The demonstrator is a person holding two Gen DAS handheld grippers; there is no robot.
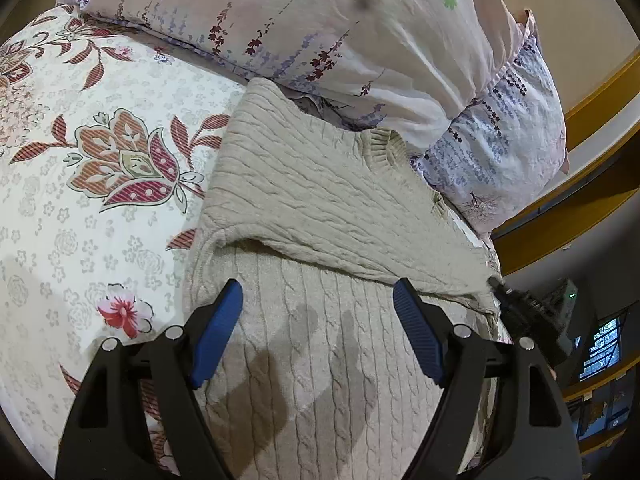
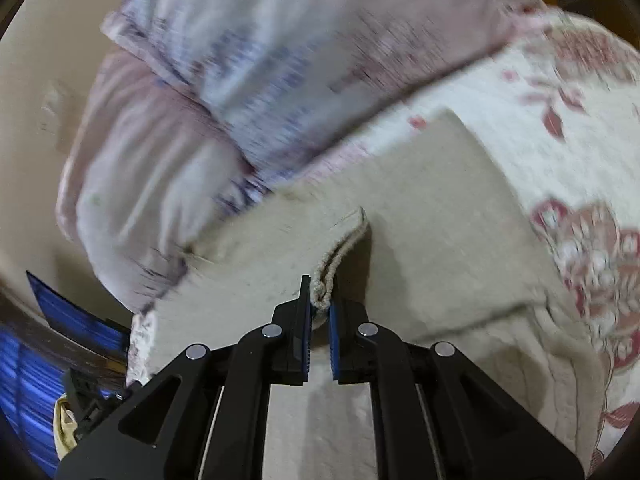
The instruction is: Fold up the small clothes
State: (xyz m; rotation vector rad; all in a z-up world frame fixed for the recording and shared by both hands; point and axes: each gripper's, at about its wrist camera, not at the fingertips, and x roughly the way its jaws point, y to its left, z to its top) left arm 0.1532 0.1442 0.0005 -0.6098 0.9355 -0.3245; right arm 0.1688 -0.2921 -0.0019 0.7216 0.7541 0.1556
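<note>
The beige cable-knit sweater (image 1: pixel 320 208) lies on the floral-print bedsheet (image 1: pixel 80 208) in the centre of the left wrist view, its upper part already folded over the lower, its ribbed neckline toward the lilac flower-patterned pillows (image 1: pixel 320 32) at the top of the frame. It looks like a thick, soft, floppy knit: light enough to lift by an edge, but likely to sag, stretch and drag along the sheet rather than hold a crease. The ribbed borders are probably the firmest places to grip.

The left gripper (image 1: pixel 318 308) hovers low in the frame over the lower panel, its jaws spread wide with nothing between them. In the blurred right wrist view, the right gripper (image 2: pixel 319 304) has its jaws pressed together on a ribbed edge of the sweater (image 2: pixel 440 208) at lower centre; a second hold on the matching edge would likely keep the fold square.
</note>
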